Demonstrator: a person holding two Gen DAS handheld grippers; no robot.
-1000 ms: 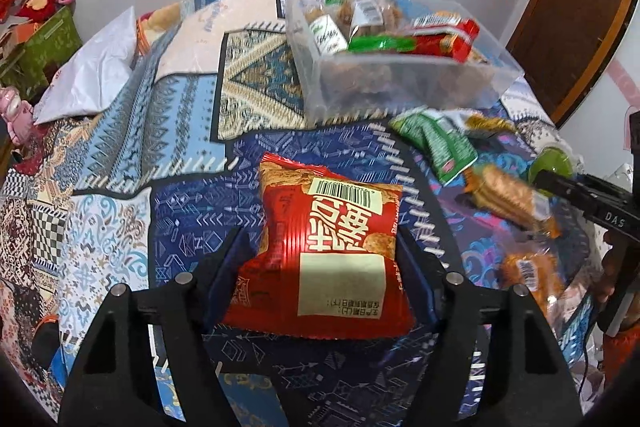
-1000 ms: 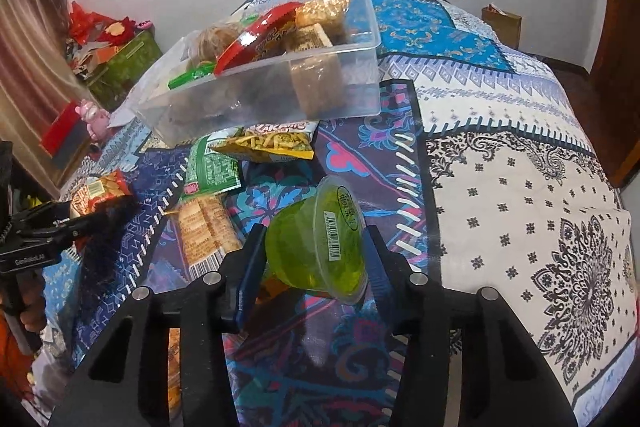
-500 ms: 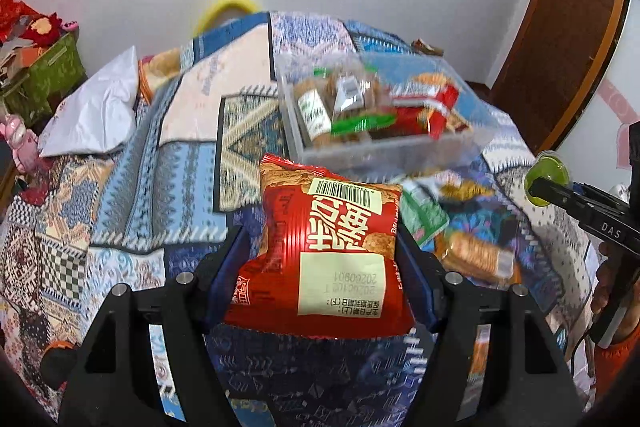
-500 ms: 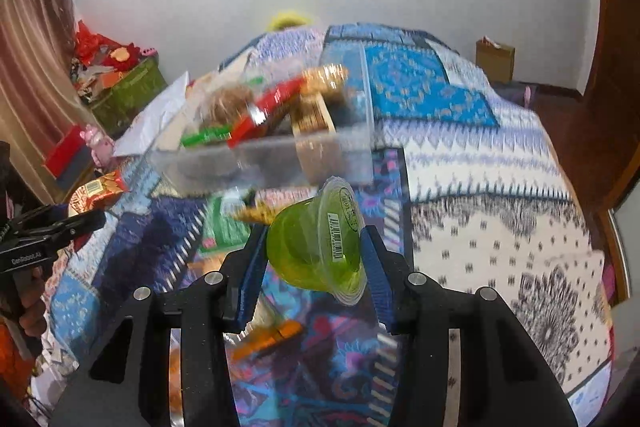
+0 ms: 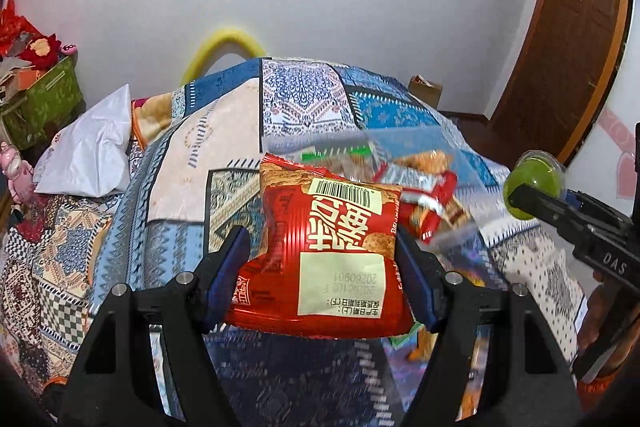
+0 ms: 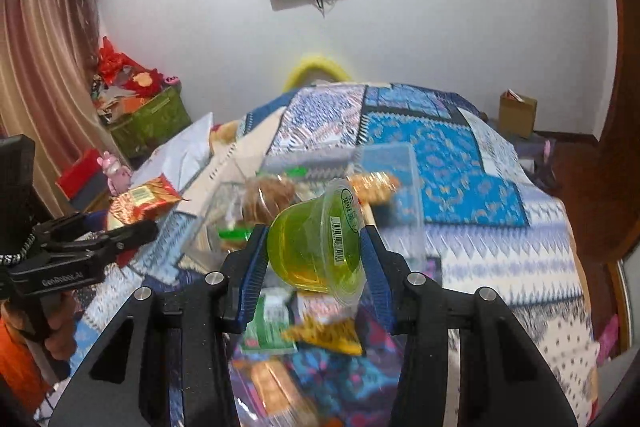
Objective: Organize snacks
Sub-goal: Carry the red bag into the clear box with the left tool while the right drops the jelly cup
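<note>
My left gripper (image 5: pixel 322 247) is shut on a red snack bag (image 5: pixel 328 251) with a barcode, held in the air above the patterned bedspread (image 5: pixel 200 155). My right gripper (image 6: pixel 314 247) is shut on a green jelly cup (image 6: pixel 316 247), also lifted. A clear plastic box (image 6: pixel 400 171) with several snacks in it lies on the bed beyond both grippers; in the left wrist view it (image 5: pixel 460 163) sits behind the red bag. The right gripper with the cup (image 5: pixel 534 189) shows at the right of the left wrist view. The left gripper and bag (image 6: pixel 142 197) show at the left of the right wrist view.
Loose snack packets lie on the bed below: a green one (image 6: pixel 270 323), a yellow one (image 6: pixel 326 335) and an orange one (image 6: pixel 272 387). A white pillow (image 5: pixel 92 147) lies at the left. A green storage box (image 6: pixel 148 119) stands by the curtain. A wooden door (image 5: pixel 568 39) is at the right.
Both grippers have risen off the bed with their snacks and tilted up, so the wall and screen now show. The clear box sits lower and nearer in both views.
</note>
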